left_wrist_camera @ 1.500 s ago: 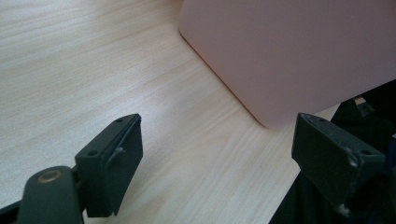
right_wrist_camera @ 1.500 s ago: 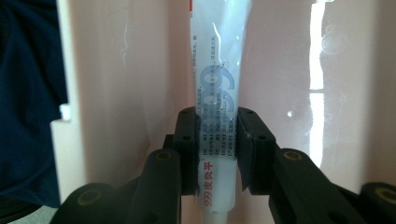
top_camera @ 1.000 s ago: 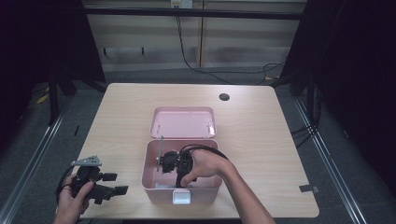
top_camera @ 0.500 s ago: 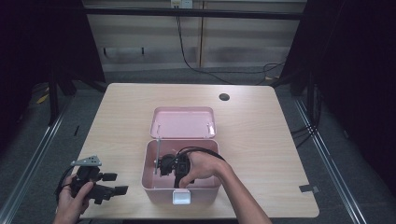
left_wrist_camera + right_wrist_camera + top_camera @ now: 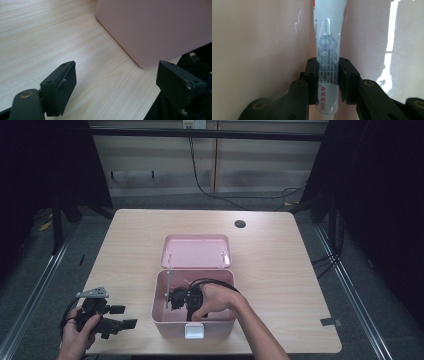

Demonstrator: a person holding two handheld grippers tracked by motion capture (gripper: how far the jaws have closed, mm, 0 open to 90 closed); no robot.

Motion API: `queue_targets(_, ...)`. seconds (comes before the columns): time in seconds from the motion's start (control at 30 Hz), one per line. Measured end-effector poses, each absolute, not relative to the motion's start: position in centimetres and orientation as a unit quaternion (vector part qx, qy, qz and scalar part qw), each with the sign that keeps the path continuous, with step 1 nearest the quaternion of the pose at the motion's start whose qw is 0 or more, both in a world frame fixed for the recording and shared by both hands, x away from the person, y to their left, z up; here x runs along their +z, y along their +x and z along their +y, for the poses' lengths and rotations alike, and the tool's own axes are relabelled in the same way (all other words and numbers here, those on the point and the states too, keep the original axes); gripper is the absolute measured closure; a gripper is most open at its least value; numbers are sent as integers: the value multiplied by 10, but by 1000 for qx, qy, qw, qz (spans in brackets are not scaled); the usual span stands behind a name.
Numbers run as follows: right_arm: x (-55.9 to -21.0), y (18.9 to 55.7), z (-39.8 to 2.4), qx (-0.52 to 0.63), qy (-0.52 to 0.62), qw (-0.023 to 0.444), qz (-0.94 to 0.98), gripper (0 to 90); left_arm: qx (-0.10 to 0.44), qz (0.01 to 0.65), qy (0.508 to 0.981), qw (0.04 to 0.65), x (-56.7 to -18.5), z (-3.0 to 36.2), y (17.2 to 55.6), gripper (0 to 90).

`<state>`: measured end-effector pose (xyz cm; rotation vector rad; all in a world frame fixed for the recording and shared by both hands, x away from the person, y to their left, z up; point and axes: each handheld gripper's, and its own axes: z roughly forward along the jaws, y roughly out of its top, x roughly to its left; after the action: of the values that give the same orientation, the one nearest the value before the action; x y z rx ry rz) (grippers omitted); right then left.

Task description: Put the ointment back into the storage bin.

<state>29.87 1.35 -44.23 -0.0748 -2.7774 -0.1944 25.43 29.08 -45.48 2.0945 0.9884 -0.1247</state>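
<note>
A pink plastic box (image 5: 162, 317) stands open near the table's front edge, its lid (image 5: 195, 251) laid back behind it. My right gripper (image 5: 176, 300) reaches down inside the box. In the right gripper view its jaws are shut on a white ointment tube (image 5: 328, 50) with blue and red print, held close to the box's pink inner wall (image 5: 257, 40). My left gripper (image 5: 126, 317) rests low over the table left of the box, jaws wide open with nothing between them. The box's outer wall (image 5: 160, 27) rises just ahead of it in the left gripper view.
The light wooden table (image 5: 280, 265) has a dark round cable hole (image 5: 240, 224) at the back right. A white latch (image 5: 194, 331) sits on the box's front side. A small grey tab (image 5: 330, 322) lies near the table's right front corner.
The right hand has shifted slightly inside the box. The left gripper has stayed where it was.
</note>
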Motion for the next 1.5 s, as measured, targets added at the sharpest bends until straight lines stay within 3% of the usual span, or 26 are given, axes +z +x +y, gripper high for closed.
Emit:
queue_targets(0.7, -437, 299, 8, -82, -26, 171, -982, 672, -48, 390, 829, 399, -455, 291, 255, 165)
queue_targets(1.5, -403, 300, -14, -103, -51, 151, -982, 641, -49, 390, 828, 400, -455, 291, 254, 165)
